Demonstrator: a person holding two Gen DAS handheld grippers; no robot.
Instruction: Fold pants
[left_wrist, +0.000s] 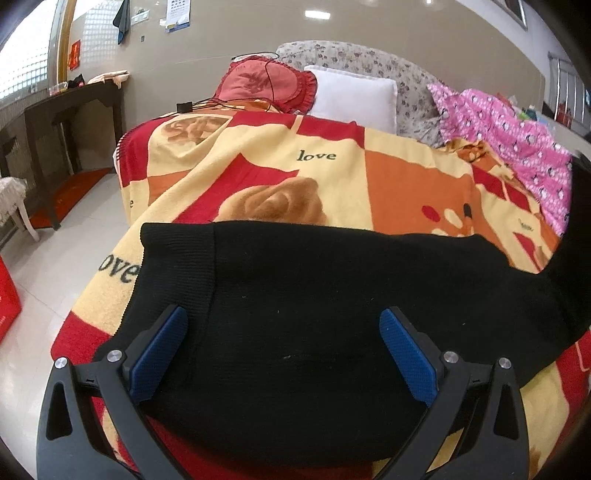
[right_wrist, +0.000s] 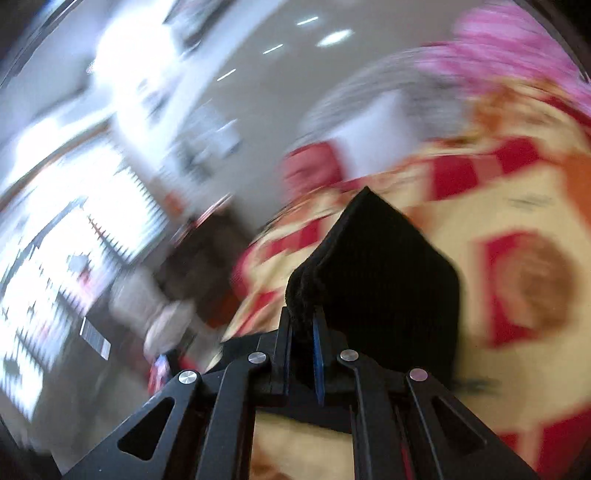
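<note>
Pants (left_wrist: 314, 306) fill the lower half of my left wrist view, black knit spread flat across the patterned blanket (left_wrist: 406, 177) on the bed. One ribbed band of the cloth lies toward the left side of the bed, near the edge where the blanket drops to the tiled floor (left_wrist: 55, 277). My left gripper (left_wrist: 282, 350) sits low over the fabric with its blue-padded fingers (left_wrist: 408, 354) set wide apart, nothing between them; the black cloth shows in the gap, but I cannot tell whether the pads touch it. Past the pants the blanket runs back to a red frilled cushion (left_wrist: 266, 85), a white pillow (left_wrist: 354, 98) just beside it, and a pink printed cloth (left_wrist: 509, 133) heaped at the right. A dark wooden table (left_wrist: 74, 122) stands against the wall at the left.

My right wrist view is heavily smeared by motion, so the room behind reads only as streaks of light and colour. What I can make out is my right gripper (right_wrist: 303, 332) with its fingers drawn close together, pinching a fold of the black pants (right_wrist: 376, 273). The gripped cloth stands up from the pinch into a peaked flap, lifted above the blanket (right_wrist: 517, 221), with its point toward the far side of the bed. Pink cloth (right_wrist: 509, 55) blurs across the upper right corner.
</note>
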